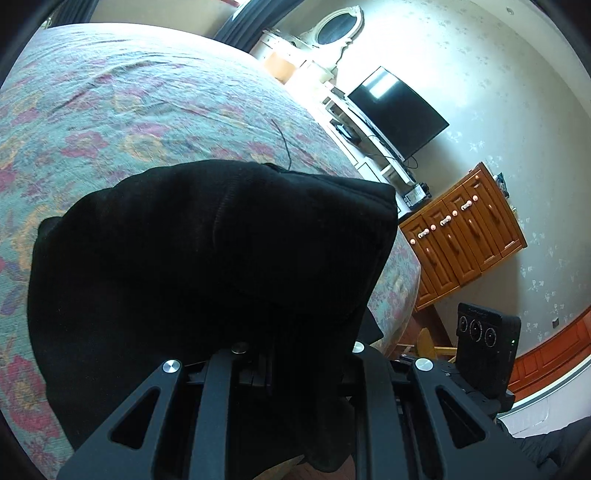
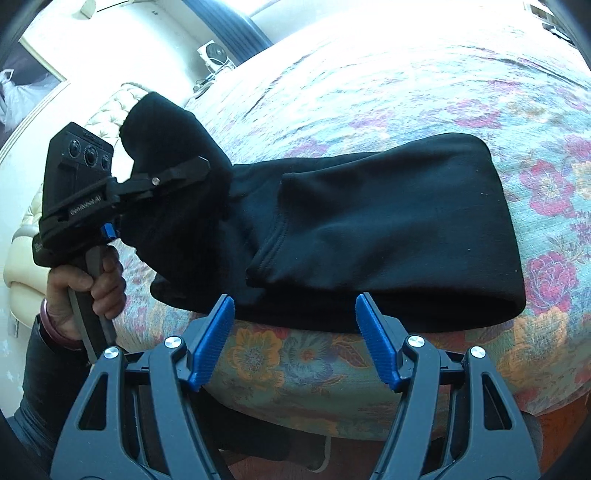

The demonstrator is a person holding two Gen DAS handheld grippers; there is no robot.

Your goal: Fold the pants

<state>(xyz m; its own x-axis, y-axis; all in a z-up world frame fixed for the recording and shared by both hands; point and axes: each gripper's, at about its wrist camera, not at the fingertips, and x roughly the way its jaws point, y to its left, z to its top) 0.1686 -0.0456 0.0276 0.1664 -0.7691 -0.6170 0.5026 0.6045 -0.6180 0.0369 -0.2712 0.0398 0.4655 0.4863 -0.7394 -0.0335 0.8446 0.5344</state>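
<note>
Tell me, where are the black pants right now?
In the right wrist view, the black pants lie on the flowery bedspread, their left end lifted in the left gripper.

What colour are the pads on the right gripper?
Blue, ribbed pads on the right gripper; clearest in the right wrist view.

1. Bed: covered by a floral bedspread in teal, pink and orange.
2. Television: dark screen, against the far wall, on a white stand.
3. Wooden cabinet: right of the bed, with pale knobs.
4. Oval mirror: white frame, far end.
5. Tufted headboard: cream, left.
</note>
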